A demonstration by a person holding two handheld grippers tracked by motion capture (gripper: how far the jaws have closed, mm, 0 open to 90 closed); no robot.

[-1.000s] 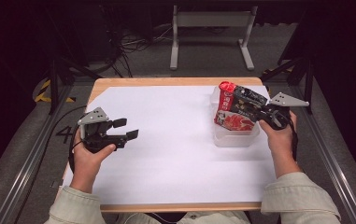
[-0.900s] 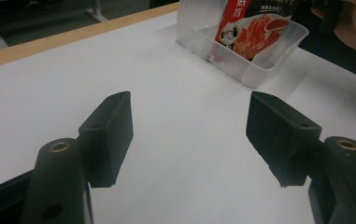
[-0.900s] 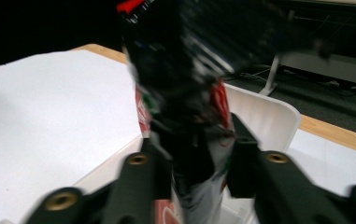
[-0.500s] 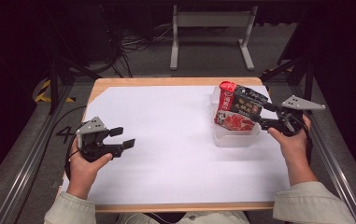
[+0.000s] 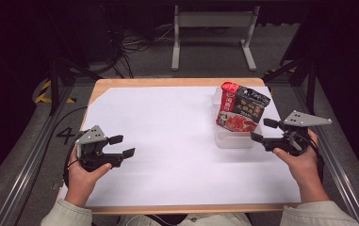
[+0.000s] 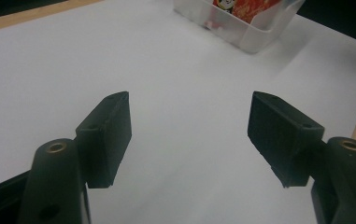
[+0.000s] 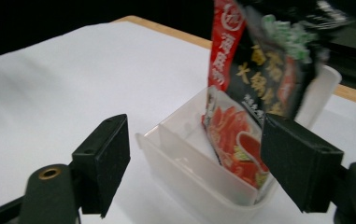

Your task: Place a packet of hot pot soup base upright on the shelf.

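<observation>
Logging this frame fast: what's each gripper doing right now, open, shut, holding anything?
Left gripper: open, empty, over the white sheet.
Right gripper: open, empty, beside the bin with the packet.

Table (image 5: 167, 122): container (image 5: 236, 137) sits near right edge, toward far right corner | Packet (image 5: 240, 109): stands in container, leaning, top above rim | Left gripper (image 5: 122, 146): over near left area, beside left edge, well apart from container | Right gripper (image 5: 263, 131): at right edge, just beside container's near right side
</observation>
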